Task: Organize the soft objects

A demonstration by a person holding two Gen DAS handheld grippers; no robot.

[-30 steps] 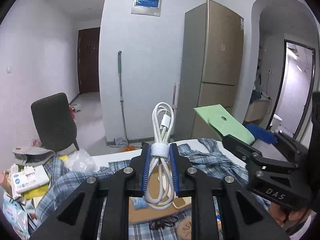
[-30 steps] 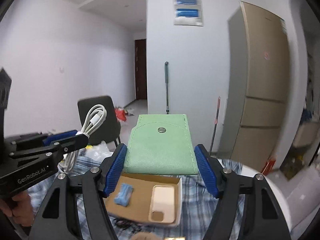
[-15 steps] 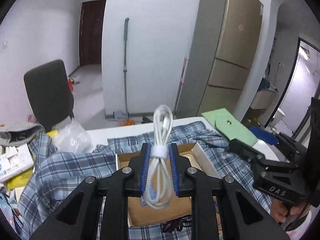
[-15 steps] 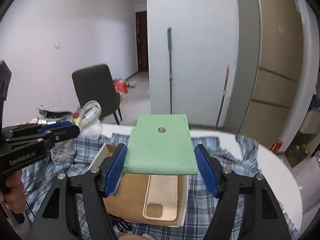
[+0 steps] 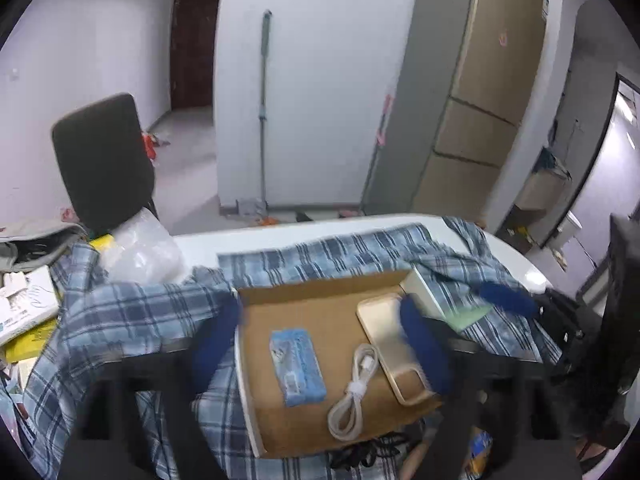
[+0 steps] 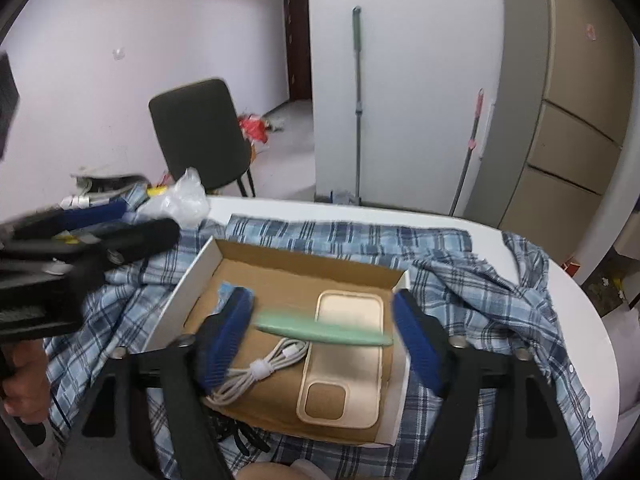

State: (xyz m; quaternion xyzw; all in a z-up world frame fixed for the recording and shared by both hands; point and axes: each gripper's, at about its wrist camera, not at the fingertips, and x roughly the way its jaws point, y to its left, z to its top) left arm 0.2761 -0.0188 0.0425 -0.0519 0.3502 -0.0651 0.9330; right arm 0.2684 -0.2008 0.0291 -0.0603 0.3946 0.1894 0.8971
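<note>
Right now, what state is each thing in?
Left tongs: open, empty.
Right tongs: open; not clearly gripping anything.
Green pouch: blurred, between the right tongs, above the box.
White cable: coiled, lying in the box.
Phone case: flat in the box.
Cardboard box: open.

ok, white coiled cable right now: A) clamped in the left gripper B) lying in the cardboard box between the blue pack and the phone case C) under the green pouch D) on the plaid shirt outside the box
B: the white coiled cable lies on the cardboard box floor between the blue pack and the phone case; the left gripper is open and holds nothing.
</note>
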